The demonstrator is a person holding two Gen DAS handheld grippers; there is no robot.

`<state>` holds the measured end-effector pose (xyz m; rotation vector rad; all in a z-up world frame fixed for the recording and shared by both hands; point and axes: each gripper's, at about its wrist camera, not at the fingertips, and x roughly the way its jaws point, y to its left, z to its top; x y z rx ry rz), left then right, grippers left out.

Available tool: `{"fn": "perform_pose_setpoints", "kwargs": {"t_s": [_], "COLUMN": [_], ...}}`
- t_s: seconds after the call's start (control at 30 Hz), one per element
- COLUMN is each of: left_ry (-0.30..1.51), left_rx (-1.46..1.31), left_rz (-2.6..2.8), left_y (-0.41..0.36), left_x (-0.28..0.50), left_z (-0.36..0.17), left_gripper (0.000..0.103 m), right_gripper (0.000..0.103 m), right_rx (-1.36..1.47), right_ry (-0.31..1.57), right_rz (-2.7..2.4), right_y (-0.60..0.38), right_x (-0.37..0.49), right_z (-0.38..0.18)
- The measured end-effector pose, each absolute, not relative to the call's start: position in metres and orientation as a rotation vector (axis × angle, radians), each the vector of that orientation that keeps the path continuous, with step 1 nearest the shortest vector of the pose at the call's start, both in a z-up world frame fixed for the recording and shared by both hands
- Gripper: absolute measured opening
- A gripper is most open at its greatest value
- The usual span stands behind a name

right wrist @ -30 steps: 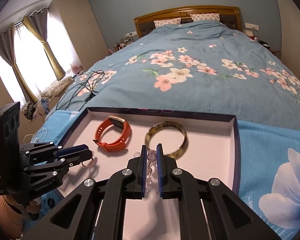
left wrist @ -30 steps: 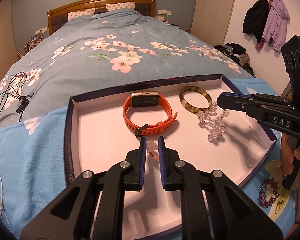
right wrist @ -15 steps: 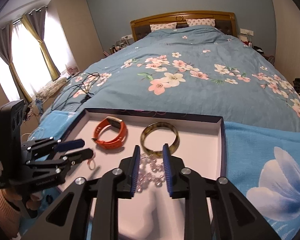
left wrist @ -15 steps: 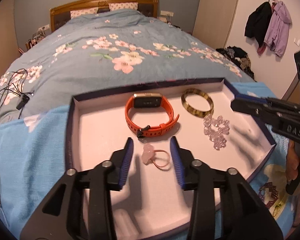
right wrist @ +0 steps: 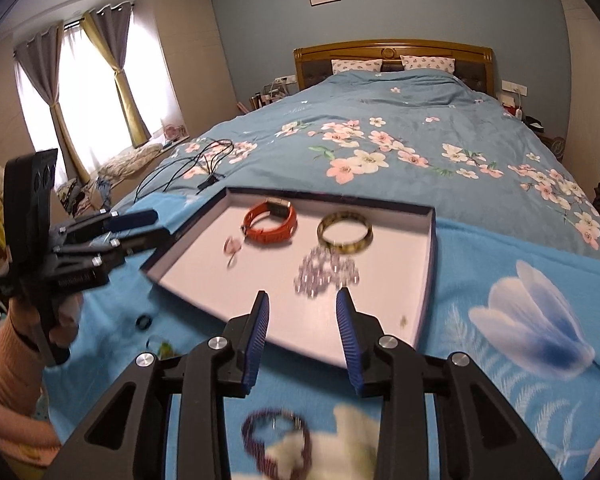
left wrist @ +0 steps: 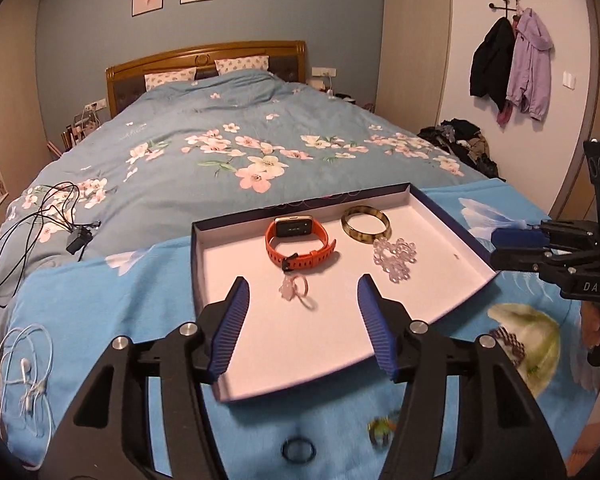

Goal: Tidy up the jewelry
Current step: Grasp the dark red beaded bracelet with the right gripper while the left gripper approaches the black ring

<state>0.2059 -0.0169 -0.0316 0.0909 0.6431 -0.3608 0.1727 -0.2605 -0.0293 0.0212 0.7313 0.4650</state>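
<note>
A shallow white tray (left wrist: pixel 236 268) with a dark rim lies on a blue cloth on the bed. In it lie an orange watch band (left wrist: pixel 300 244), an amber bangle (left wrist: pixel 366 222), a clear bead bracelet (left wrist: pixel 394 258) and a pink ring (left wrist: pixel 294 288). My left gripper (left wrist: pixel 302 322) is open and empty above the tray's near edge. My right gripper (right wrist: pixel 302 332) is open and empty, pulled back from the tray (right wrist: pixel 428 280). A dark ring (left wrist: pixel 298 450), a green piece (left wrist: pixel 380 430) and a purple bead bracelet (right wrist: pixel 276 436) lie on the cloth.
White earphones (left wrist: pixel 24 368) lie on the cloth at the left. Black cables (left wrist: pixel 32 232) lie on the floral duvet. The right gripper shows at the right edge of the left wrist view (left wrist: pixel 496 248). Coats (left wrist: pixel 508 60) hang on the wall.
Both grippers opened, leaving the pink ring and the clear bead bracelet in the tray. Both then drew back and up from the tray.
</note>
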Motion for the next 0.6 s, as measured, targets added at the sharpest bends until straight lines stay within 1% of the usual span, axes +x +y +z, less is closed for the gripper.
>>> {"fn": "perform_pose_setpoints", "kwargs": {"t_s": [0.2,0.6], "left_ry": [0.647,0.708], "left_rx": [0.105,0.144], "left_rz": [-0.349,-0.330], "left_y": [-0.004,0.011], "left_x": [0.174,0.141], "left_z": [-0.033,-0.060], "left_gripper": [0.056,0.056], "right_gripper": [0.032,0.032], "right_rx": [-0.018,-0.051], "right_ry": [0.760,0.827], "right_rz": [0.435,0.408], "right_y": [-0.265,-0.262], "right_x": [0.146,0.121], "right_z": [-0.043,-0.073]}}
